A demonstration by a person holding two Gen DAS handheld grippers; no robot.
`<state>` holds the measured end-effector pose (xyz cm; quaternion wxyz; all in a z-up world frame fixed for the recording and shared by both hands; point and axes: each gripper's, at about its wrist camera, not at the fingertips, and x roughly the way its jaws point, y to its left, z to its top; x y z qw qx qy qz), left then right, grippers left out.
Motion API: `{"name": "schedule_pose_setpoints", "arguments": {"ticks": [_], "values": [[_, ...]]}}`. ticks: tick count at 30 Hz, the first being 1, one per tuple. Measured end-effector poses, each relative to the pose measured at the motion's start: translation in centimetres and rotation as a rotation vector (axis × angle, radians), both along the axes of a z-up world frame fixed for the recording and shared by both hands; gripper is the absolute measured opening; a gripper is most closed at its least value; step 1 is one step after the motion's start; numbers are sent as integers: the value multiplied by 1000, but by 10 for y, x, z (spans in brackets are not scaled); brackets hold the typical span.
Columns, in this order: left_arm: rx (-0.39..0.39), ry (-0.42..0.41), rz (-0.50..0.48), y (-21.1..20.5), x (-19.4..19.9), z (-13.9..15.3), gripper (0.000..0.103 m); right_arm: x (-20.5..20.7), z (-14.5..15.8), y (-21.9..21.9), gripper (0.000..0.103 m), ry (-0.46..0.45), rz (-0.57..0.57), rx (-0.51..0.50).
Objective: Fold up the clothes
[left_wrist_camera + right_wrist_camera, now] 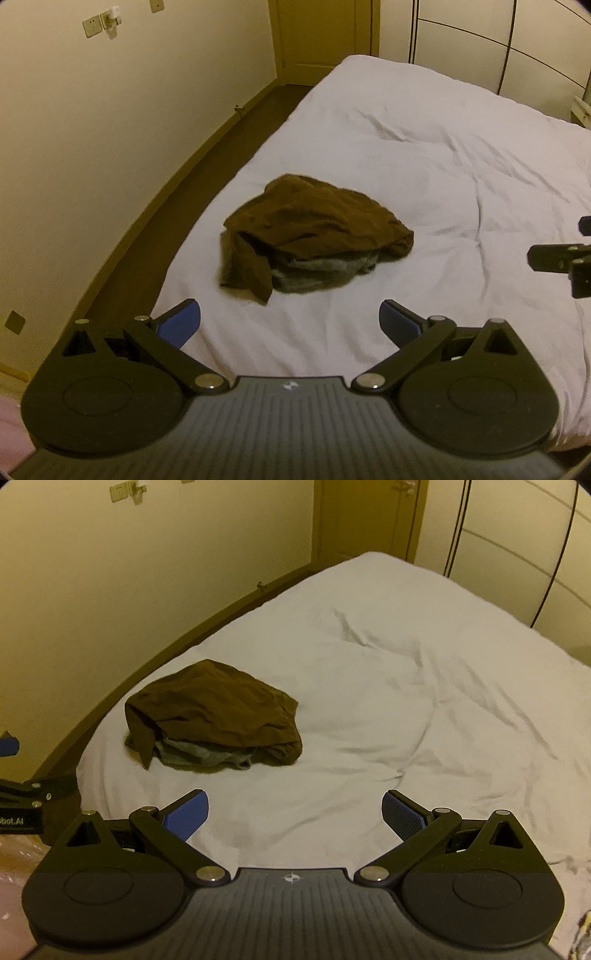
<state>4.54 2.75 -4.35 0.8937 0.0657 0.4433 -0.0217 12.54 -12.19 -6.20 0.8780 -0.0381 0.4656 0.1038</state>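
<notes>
A crumpled brown garment [314,227] lies in a heap on the white bed [424,147], with a grey garment [317,275] peeking out underneath its near edge. My left gripper [290,323] hovers open in front of the heap, blue pads spread wide, nothing between them. In the right wrist view the same brown heap [214,709] sits ahead and to the left, grey cloth [207,757] under it. My right gripper [295,812] is open over bare sheet, to the right of the pile. Each gripper shows at the edge of the other's view.
The bed's left edge [192,236] runs along a dark floor strip [155,221] beside a cream wall [110,129]. A door [317,37] stands at the far end and wardrobe panels [498,37] at the far right. Wrinkled sheet [424,686] spreads to the right of the pile.
</notes>
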Motion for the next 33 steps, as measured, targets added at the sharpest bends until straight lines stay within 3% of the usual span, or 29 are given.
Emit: {"name": "schedule_pose_setpoints", "arguments": {"ticks": [14, 18, 21, 25, 31, 33], "values": [[81, 9, 55, -7, 43, -10, 102, 60, -28, -7, 101, 32, 102, 33], [153, -10, -28, 5, 62, -31, 101, 73, -41, 1, 99, 14, 117, 8], [201, 26, -119, 17, 83, -56, 96, 84, -53, 11, 99, 6, 137, -4], [207, 65, -193, 36, 115, -84, 93, 106, -78, 31, 90, 37, 151, -28], [272, 134, -313, 54, 165, -137, 69, 134, -128, 80, 85, 51, 316, -129], [293, 151, -330, 59, 179, -148, 46, 145, -143, 93, 85, 51, 359, -159]]}}
